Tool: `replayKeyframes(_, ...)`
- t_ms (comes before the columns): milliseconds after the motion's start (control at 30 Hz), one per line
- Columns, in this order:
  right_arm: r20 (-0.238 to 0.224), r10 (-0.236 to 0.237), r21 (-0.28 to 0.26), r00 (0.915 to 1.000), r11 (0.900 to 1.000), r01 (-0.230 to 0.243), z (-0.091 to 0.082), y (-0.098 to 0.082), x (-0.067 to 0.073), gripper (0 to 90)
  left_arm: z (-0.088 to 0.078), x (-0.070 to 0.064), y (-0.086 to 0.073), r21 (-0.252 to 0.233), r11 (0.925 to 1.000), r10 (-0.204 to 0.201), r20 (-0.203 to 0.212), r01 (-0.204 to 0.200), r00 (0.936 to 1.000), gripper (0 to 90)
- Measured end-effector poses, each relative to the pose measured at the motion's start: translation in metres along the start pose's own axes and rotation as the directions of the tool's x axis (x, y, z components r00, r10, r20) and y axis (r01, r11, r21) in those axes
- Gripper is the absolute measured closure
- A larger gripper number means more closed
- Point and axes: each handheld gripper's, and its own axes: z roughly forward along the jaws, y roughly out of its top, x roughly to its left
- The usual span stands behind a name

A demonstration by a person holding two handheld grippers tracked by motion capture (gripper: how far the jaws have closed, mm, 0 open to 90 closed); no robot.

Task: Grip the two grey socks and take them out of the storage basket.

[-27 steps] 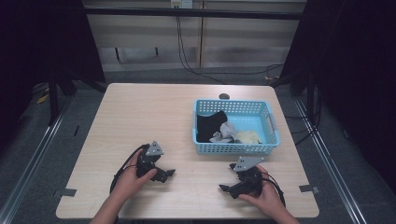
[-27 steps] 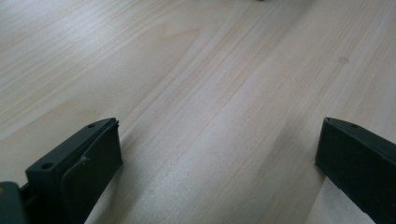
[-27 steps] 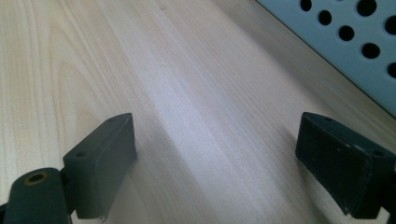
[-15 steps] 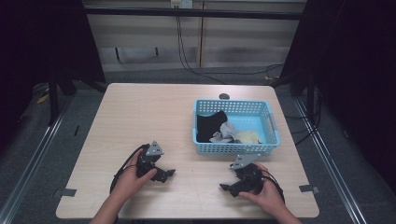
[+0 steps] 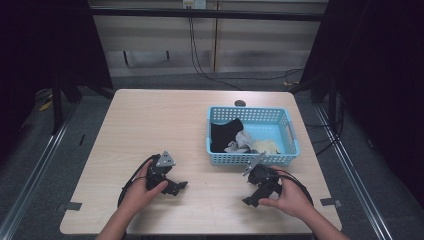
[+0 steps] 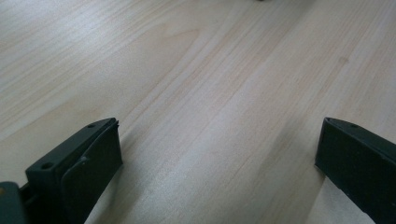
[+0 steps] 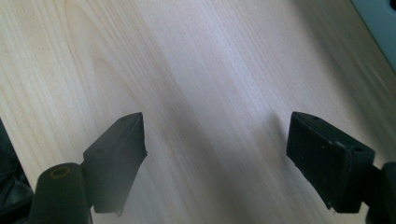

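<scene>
A person's hands rest on the near part of the wooden table, each holding a black gripper. My left gripper lies at the near left, pointing right. In the left gripper view its jaws stand wide apart over bare wood. My right gripper sits at the near right, just in front of the blue basket, pointing toward the near left. In the right gripper view its jaws are also spread wide, with nothing between them.
The basket holds a black cloth, a grey-white cloth and a cream cloth. A corner of the basket shows in the right gripper view. A small dark disc lies behind the basket. Cables trail from both grippers.
The right hand has turned its gripper a little, so its grey plate tips nearer the basket. The left hand has kept still.
</scene>
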Motion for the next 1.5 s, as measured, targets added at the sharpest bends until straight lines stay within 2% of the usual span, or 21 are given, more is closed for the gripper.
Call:
replayKeyframes(67,-0.011,0.007,0.042,0.9999,0.999,-0.006,-0.006,0.004,-0.002,20.6,0.0,0.0,0.0,0.001,1.0,0.0,0.0,0.0,1.0,0.0)
replayKeyframes(133,-0.015,0.001,0.058,0.9999,0.998,0.0,-0.011,0.006,-0.004,20.7,0.0,0.0,0.0,0.001,1.0,0.0,0.0,0.0,1.0,0.0)
replayKeyframes(500,-0.013,-0.005,0.091,0.9999,0.996,0.006,-0.041,0.021,-0.015,21.3,0.0,0.0,0.0,0.0,1.0,0.001,0.0,-0.001,1.0,0.0)
replayKeyframes(733,-0.017,0.011,0.084,0.9998,0.996,-0.009,-0.058,0.032,-0.023,21.4,0.0,0.0,0.0,0.001,1.0,0.001,0.0,-0.001,1.0,0.0)
replayKeyframes(900,0.005,0.011,0.064,0.9999,0.998,-0.011,-0.071,0.045,-0.031,22.0,0.0,0.0,0.0,0.001,1.0,0.001,0.0,-0.001,1.0,0.0)
replayKeyframes(1033,0.019,0.045,0.043,0.9988,0.998,-0.046,-0.082,0.057,-0.042,22.6,0.0,0.0,0.0,0.001,1.0,0.0,0.0,0.0,1.0,0.0)
replayKeyframes(1100,0.021,0.044,0.033,0.9988,0.998,-0.044,-0.083,0.059,-0.046,23.0,0.0,0.0,0.0,-0.001,1.0,-0.001,0.0,0.001,1.0,0.0)
replayKeyframes(1233,0.035,0.076,0.038,0.9965,0.996,-0.077,-0.08,0.07,-0.061,24.5,0.0,0.0,0.0,-0.002,1.0,-0.001,-0.001,0.001,1.0,0.0)
replayKeyframes(1333,0.041,0.092,0.04,0.995,0.995,-0.093,-0.078,0.076,-0.066,24.8,0.0,0.0,0.0,-0.002,1.0,0.001,-0.002,-0.002,1.0,0.0)
replayKeyframes(1433,0.07,0.115,0.036,0.9909,0.992,-0.117,-0.072,0.084,-0.078,25.7,0.0,0.0,0.0,-0.002,1.0,0.001,-0.002,-0.001,1.0,0.0)
replayKeyframes(1500,0.066,0.13,0.032,0.9893,0.991,-0.133,-0.071,0.086,-0.082,26.3,0.0,0.0,0.0,-0.002,1.0,0.001,-0.002,-0.001,1.0,0.0)
